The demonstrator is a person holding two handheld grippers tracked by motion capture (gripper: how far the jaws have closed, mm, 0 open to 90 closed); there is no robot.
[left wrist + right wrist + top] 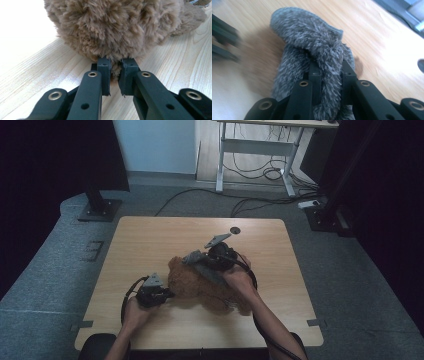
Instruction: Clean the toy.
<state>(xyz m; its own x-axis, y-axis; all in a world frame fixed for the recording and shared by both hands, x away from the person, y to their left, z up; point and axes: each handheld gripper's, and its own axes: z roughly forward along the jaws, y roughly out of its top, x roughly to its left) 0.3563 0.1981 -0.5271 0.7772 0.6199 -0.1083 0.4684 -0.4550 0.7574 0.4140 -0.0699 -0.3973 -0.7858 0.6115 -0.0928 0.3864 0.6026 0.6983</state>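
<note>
The wooden table (150, 240) carries a brown plush toy (192, 285) lying just below its centre, toward 6 o'clock. Draped over the toy's upper edge at about 1 o'clock is a grey fuzzy cloth (207, 272) (looks like a small garment or scarf, can't tell which). The person's right forearm comes in from 5 o'clock, wrist bent, and the right gripper (329, 75) points toward 10 o'clock above the toy; its jaws are clamped on a fold of the grey cloth, held off the tabletop. The left forearm enters from 7 o'clock, and the left gripper (116, 72) lies low and level, aimed at 3 o'clock, jaws pinched on a tuft of the toy's fur at its 9 o'clock side. A dark round grommet (234, 230) sits in the table at 12 o'clock, well apart from the toy. Blurred black bars cross the right gripper view's 9 o'clock edge.
</note>
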